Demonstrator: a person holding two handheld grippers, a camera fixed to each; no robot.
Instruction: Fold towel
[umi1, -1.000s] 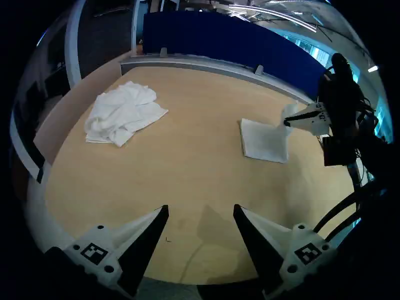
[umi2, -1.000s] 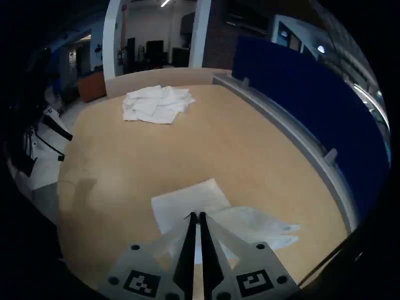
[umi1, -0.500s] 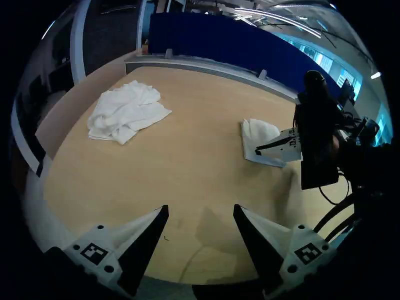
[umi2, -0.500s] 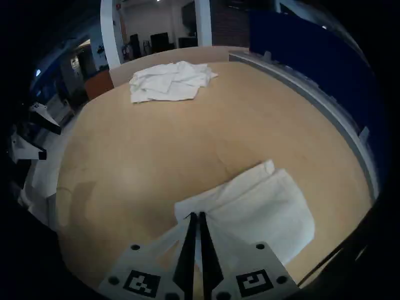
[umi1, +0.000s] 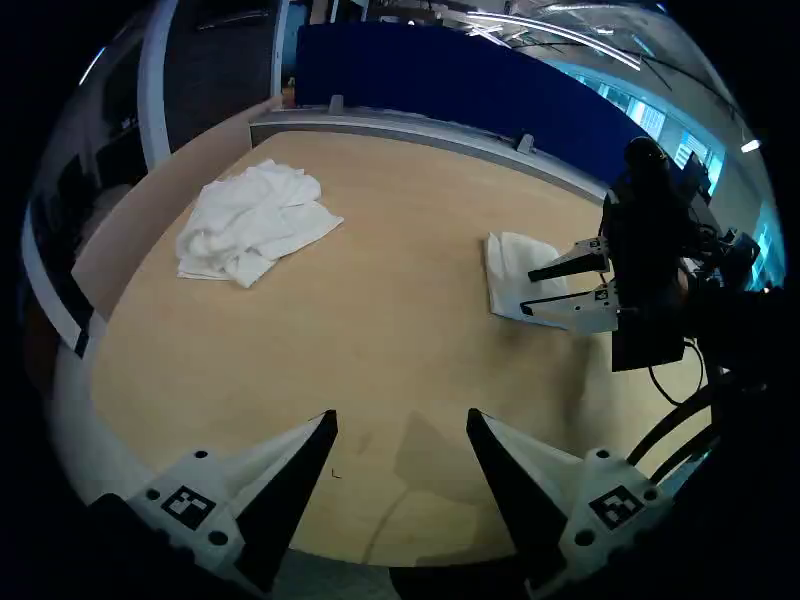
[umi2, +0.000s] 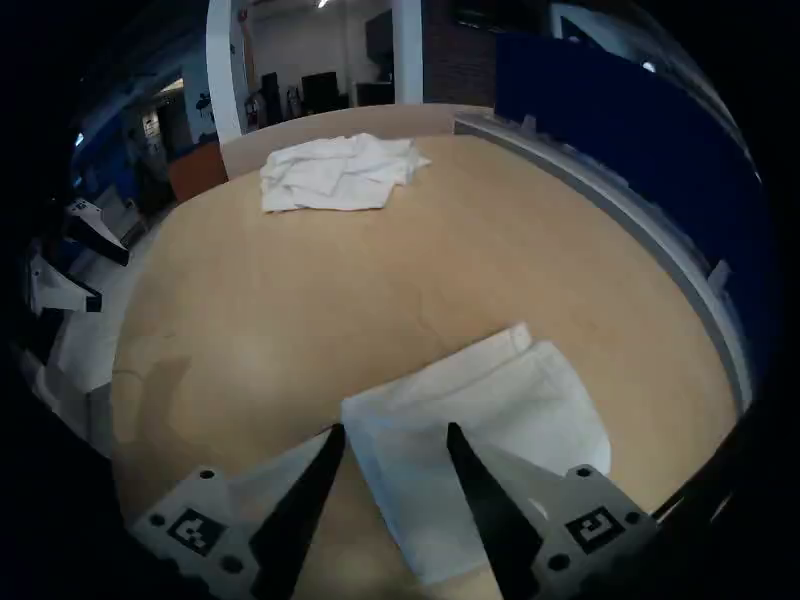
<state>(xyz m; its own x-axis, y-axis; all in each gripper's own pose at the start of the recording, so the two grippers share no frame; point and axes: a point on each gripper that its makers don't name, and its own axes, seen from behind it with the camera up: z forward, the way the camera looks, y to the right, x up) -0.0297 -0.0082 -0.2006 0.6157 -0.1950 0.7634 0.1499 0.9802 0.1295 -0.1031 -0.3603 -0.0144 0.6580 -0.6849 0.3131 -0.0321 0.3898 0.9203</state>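
Observation:
A small white towel (umi2: 490, 410) lies folded flat on the wooden table (umi2: 300, 290), directly under my right gripper (umi2: 395, 430). That gripper is open, its fingers spread over the towel's near edge and holding nothing. In the left gripper view the same folded towel (umi1: 515, 270) is at the right, with the right gripper (umi1: 527, 292) open beside it and a person's dark figure (umi1: 650, 250) behind. My left gripper (umi1: 400, 415) hangs open over the table's near edge, far from the towel.
A crumpled pile of white towels (umi1: 250, 220) (umi2: 335, 172) lies at the table's far left side. A blue partition (umi1: 450, 80) and a grey rail run along the back edge. The left gripper (umi2: 113, 285) appears at the left of the right gripper view.
The right gripper carried a towel corner over and down, then opened and let it go. The towel now lies folded flat. The left gripper stayed open and nearly still.

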